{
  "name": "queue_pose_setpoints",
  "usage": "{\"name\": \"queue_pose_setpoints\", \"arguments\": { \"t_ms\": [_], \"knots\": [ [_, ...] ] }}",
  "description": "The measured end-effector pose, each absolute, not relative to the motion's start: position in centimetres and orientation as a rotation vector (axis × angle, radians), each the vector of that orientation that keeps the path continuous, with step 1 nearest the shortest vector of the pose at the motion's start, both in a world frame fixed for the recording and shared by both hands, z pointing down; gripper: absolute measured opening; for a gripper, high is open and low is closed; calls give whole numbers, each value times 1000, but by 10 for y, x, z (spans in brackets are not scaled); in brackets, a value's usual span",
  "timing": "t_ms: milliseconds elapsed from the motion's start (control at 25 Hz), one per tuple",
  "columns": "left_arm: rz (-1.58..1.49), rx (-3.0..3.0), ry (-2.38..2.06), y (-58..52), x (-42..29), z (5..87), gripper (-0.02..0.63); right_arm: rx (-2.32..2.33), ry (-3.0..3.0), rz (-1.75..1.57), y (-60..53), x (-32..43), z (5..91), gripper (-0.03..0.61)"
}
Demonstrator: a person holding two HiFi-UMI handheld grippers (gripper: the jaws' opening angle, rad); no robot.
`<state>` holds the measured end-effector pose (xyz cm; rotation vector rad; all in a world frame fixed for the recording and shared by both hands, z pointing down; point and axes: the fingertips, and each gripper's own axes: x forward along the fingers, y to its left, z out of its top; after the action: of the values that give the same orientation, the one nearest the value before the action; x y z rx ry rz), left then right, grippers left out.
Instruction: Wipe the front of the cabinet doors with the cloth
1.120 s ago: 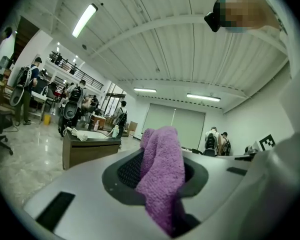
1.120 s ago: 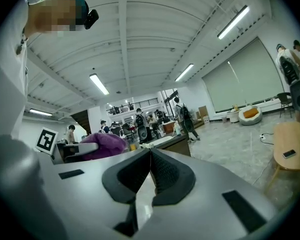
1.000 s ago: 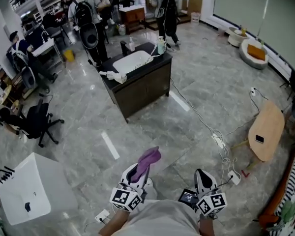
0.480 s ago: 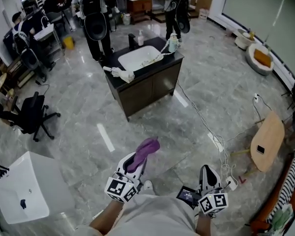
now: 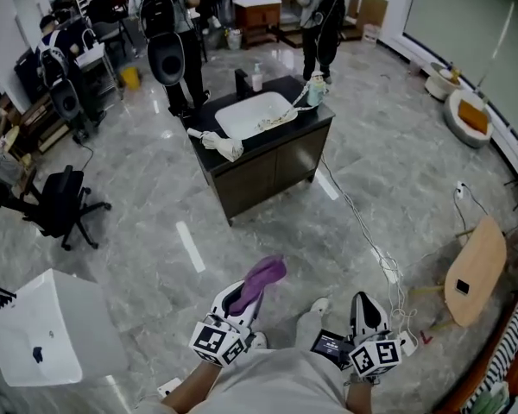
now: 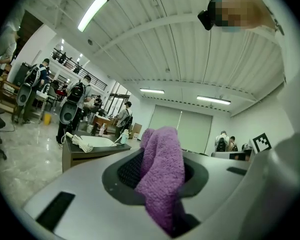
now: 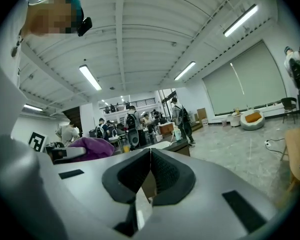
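Note:
A purple cloth [image 5: 261, 280] [image 6: 162, 176] is clamped in my left gripper [image 5: 237, 301] [image 6: 159, 174] and sticks up out of its jaws. The cloth [image 7: 90, 148] also shows at the left of the right gripper view. My right gripper [image 5: 363, 315] [image 7: 150, 171] is shut with nothing in it, its pads pressed together. Both grippers are held close to the person's body. The dark cabinet [image 5: 272, 169] with two front doors and a white sink stands a few steps ahead across the marble floor, seen small in the left gripper view as the cabinet [image 6: 87, 154].
A white power strip and cable [image 5: 375, 253] run along the floor at the right. A wooden stool [image 5: 473, 270] stands at the right, a white box [image 5: 47, 326] at the left, a black office chair [image 5: 59, 205] further left. Several people stand behind the cabinet.
The view has advanced toward the cabinet, which now sits larger and closer to centre. Both grippers keep the same pose, the cloth still held in the left one.

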<state>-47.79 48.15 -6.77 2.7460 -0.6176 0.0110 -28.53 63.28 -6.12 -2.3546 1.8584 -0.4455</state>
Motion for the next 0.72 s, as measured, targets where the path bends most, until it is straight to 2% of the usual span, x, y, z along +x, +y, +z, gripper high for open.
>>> {"name": "queue_pose_setpoints", "arguments": {
  "t_ms": [400,720],
  "knots": [
    [-15,2684,-839,424,-338,-69,100,-2191,2085,-540,548,-146,-37,26],
    [-120,2634,-979,399,-228,-87,100,-2054,2280,-444,504,-37,-50,26]
  ]
}}
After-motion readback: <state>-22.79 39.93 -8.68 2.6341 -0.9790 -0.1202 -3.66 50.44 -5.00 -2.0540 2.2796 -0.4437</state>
